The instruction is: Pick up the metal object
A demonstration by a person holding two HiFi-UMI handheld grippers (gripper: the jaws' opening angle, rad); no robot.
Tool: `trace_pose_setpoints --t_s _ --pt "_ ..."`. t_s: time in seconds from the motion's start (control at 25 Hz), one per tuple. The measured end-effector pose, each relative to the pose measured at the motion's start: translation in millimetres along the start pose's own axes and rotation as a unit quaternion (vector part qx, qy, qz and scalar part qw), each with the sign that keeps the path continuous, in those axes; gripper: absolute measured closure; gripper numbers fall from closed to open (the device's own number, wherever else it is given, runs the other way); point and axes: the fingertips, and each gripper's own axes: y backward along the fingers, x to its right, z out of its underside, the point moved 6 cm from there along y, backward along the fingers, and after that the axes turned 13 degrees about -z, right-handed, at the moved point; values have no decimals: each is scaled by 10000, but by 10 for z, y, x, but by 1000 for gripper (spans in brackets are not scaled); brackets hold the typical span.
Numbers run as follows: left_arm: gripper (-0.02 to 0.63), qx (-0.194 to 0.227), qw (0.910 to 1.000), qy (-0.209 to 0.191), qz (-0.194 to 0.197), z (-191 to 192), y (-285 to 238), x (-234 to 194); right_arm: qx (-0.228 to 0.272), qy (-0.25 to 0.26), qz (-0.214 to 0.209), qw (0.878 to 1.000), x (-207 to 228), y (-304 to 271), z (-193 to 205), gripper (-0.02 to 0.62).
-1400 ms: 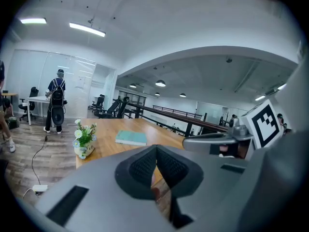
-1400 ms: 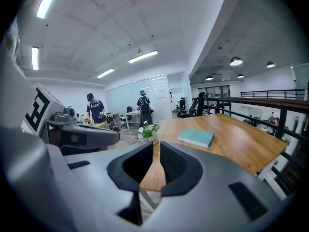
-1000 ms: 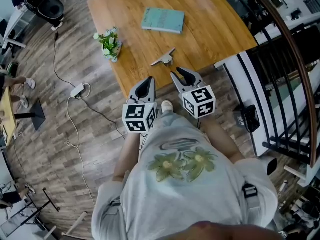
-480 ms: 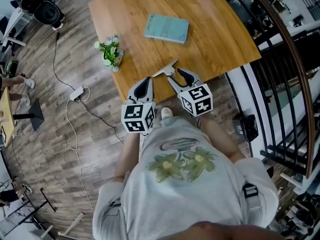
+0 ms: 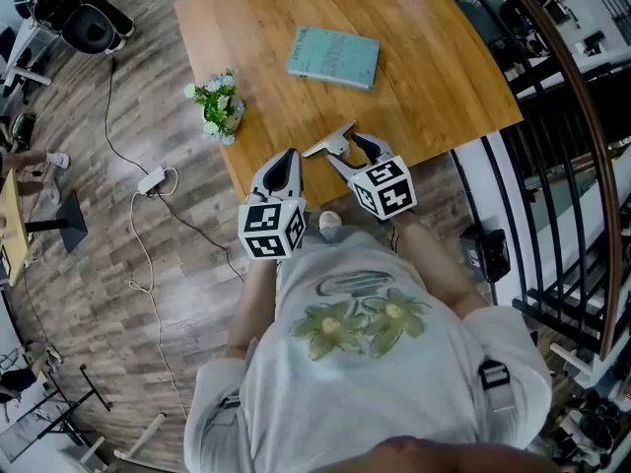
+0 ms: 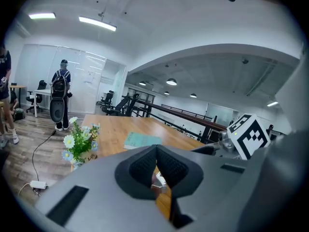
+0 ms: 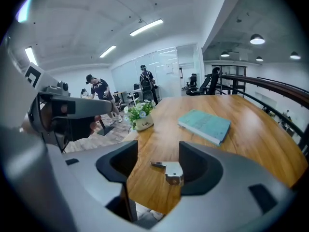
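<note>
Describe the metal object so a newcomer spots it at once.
Start at the wooden table and go to its near edge, by the person. The metal object lies flat there, apart from the teal book and flower pot. It alone is small, silvery and angular.

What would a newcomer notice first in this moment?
The small metal object lies near the front edge of the wooden table, between the opening jaws of the right gripper, not yet gripped. Farther back on the table are a teal book and, at the left edge, a pot of flowers.
</note>
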Motion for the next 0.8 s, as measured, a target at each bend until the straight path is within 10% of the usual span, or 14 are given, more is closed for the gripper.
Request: trace_pose_setpoints --t_s 0.8 --pt "591 -469 9986 36 -239 117 -391 -213 -940 -361 5 9949 426 -527 510 321"
